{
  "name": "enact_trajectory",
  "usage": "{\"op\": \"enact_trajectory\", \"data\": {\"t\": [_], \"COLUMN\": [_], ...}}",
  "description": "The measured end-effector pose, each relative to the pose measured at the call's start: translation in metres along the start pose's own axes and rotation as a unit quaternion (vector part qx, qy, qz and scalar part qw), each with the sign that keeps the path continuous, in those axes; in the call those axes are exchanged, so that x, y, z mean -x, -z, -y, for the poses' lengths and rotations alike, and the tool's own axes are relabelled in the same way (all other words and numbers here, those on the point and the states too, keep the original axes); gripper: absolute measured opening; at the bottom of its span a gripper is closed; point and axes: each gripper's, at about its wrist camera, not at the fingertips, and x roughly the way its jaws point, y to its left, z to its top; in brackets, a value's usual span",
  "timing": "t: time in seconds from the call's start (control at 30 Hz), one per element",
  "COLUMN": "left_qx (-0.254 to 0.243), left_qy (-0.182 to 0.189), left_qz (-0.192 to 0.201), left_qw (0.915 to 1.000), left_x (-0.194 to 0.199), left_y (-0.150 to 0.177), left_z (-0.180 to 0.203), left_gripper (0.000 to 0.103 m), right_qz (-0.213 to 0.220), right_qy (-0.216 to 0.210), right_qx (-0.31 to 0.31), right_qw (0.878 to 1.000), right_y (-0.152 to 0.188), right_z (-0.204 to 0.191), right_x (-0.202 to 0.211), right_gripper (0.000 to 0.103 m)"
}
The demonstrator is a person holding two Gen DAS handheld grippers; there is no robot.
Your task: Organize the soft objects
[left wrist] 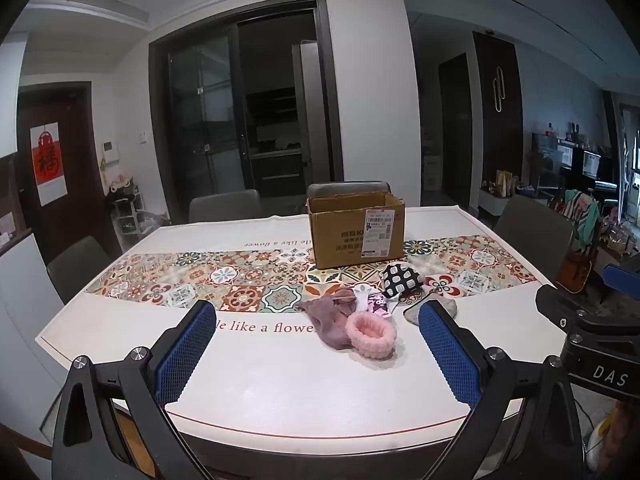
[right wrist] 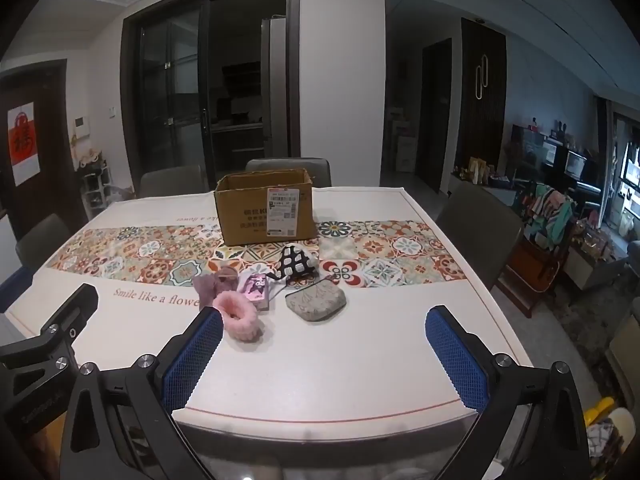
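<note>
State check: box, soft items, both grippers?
cardboard box: open top, upright on the table runner
pink fuzzy band: loose on table
purple cloth: crumpled, touching band
grey pouch: lying flat
left gripper: open, empty
right gripper: open, empty

I count one open cardboard box [right wrist: 266, 210] on the tabletop [right wrist: 320, 360]. Near it lie five soft things: one pink fluffy band [right wrist: 240, 318], one mauve cloth [right wrist: 210, 286], one pink printed packet [right wrist: 256, 286], one black-and-white checked pouch [right wrist: 298, 260] and one grey pouch [right wrist: 316, 302]. Four chairs [right wrist: 476, 228] stand around.
</note>
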Motion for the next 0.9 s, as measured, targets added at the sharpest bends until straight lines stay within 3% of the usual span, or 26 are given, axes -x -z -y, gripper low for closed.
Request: {"op": "enact_trajectory", "data": {"t": [0.9], "left_qx": [-0.002], "left_qy": [-0.001], "left_qz": [0.002], "left_qw": [1.0], "left_x": [0.0024], "left_y": [0.0005], "left_z": [0.003], "left_gripper": [0.103], "right_qz": [0.002], "right_qy": [0.001], "right_qx": [-0.003], "right_qw": [1.0], "right_y": [-0.0022], "right_z": [0.0057], "right_x": [0.0039], "right_gripper": [0.103]}}
